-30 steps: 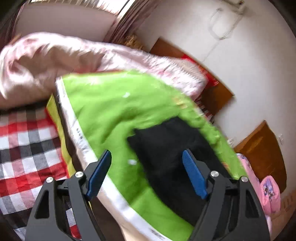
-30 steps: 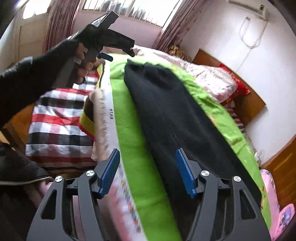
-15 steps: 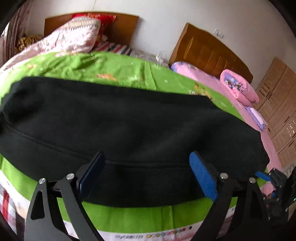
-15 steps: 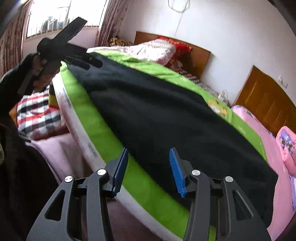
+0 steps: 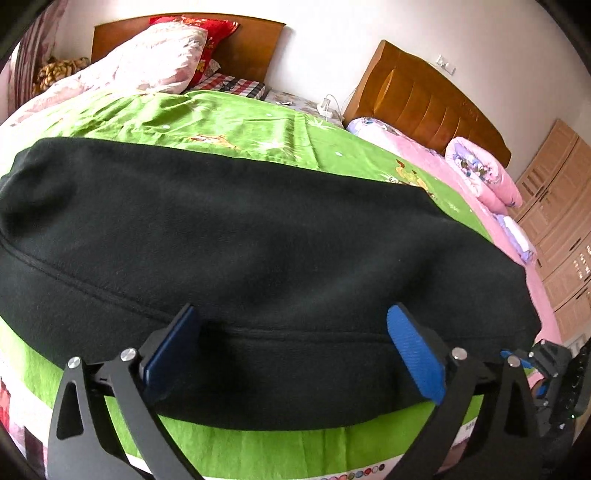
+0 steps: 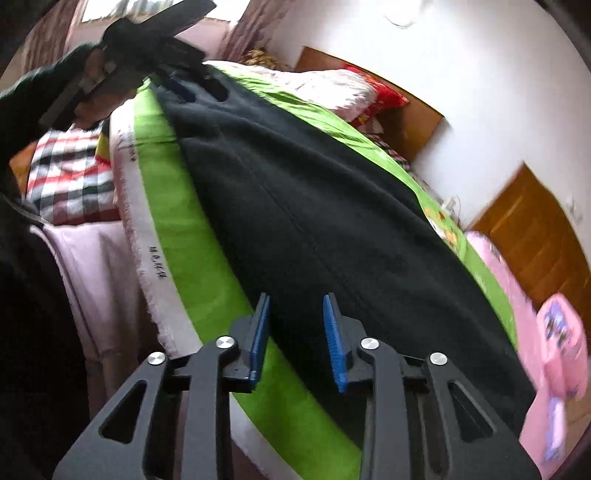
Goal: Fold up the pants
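Note:
Black pants (image 5: pixel 258 236) lie stretched out flat along the near side of a green sheet (image 5: pixel 221 118) on the bed. My left gripper (image 5: pixel 295 332) hovers at the long near edge, its jaws wide and still opening, with the fabric's edge between the blue pads (image 5: pixel 417 358) but not pressed. My right gripper (image 6: pixel 297 325) is over the other end of the pants (image 6: pixel 332 221). Its jaws are closing and a gap still shows, with the near edge of the fabric in it. In the right wrist view a hand holds the left gripper (image 6: pixel 199 88) at the far end.
A pink floral quilt (image 5: pixel 147 66) and a red pillow (image 5: pixel 199 27) lie at the wooden headboard (image 5: pixel 255 48). A second bed with pink bedding (image 5: pixel 480 173) stands to the right, a wardrobe (image 5: pixel 565 221) beyond. A red checked blanket (image 6: pixel 70 177) lies left of the bed.
The left view has swung round from the bed's side to face the pants' long edge, and its jaws have widened. The right jaws have narrowed and come over the pants' near edge.

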A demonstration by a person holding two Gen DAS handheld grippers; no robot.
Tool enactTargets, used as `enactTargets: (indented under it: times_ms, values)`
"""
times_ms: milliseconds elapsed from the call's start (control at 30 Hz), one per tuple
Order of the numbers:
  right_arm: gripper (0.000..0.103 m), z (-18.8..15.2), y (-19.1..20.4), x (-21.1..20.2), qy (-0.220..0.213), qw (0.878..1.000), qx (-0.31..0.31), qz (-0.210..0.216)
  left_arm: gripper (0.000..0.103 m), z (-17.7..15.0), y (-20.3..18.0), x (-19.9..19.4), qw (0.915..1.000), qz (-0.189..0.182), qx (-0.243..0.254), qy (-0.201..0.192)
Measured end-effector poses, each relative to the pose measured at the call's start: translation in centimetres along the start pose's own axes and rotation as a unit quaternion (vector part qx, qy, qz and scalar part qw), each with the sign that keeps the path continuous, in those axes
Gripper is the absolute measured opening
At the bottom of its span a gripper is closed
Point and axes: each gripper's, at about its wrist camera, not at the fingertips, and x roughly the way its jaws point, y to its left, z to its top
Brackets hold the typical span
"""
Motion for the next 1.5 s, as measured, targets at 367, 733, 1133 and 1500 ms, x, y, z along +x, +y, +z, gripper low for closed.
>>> enactTargets:
  times_ms: [367,733,1133,1500]
  values:
    - [0.004,-0.9,-0.1,-2.0,0.006,0.999,-0.036,-0.021,0.101,0.7,-1.8,-3.0,0.998,-0.056,0.021,-0.019]
    - [0.08,-2.9,-5.5,-5.4,-0.033,0.986,0.158,0.035,0.1,1.8,-7.5,1.7,0.9929,-0.003,0.112,0.039]
    - [0.055,-14.1,-16.2,-4.5,0.035,0.909,0.415,0.005,0.102,0.4,-17.3,10.2,0.9631,0.003,0.237,0.127]
    - [0.099,-11.4,-17.2,-6.6,0.012,0.905,0.425,-0.019,0.101,2.7,-18.1,9.0,0.9675,-0.036,0.22,0.119]
